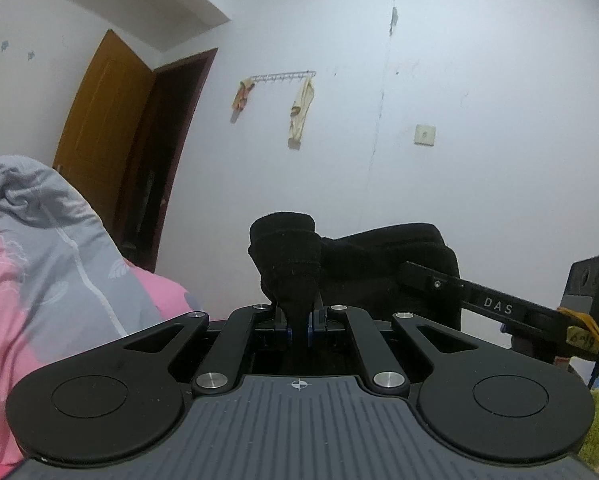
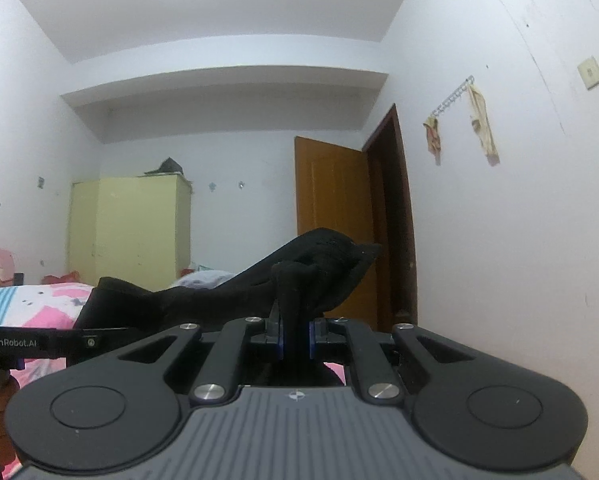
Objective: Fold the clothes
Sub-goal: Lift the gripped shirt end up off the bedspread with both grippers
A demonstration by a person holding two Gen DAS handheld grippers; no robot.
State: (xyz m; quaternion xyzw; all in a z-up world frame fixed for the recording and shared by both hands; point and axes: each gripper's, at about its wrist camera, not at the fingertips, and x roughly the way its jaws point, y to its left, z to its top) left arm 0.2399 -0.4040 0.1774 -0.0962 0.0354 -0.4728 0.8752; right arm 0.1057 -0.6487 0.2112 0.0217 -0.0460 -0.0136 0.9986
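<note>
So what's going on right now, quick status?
Left gripper shut on black garment. Right gripper shut on it too. Garment lifted, stretched between both. Nothing in the way; bedding off to one side.

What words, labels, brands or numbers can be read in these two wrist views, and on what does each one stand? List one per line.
"DAS" – white letters on a finger of the right gripper, seen from the left wrist.
"GenRobot.AI" – white letters on a finger of the left gripper, seen from the right wrist.
Handwritten marks on a yellow tag tied to the right gripper: too blurred to read for certain.
</note>
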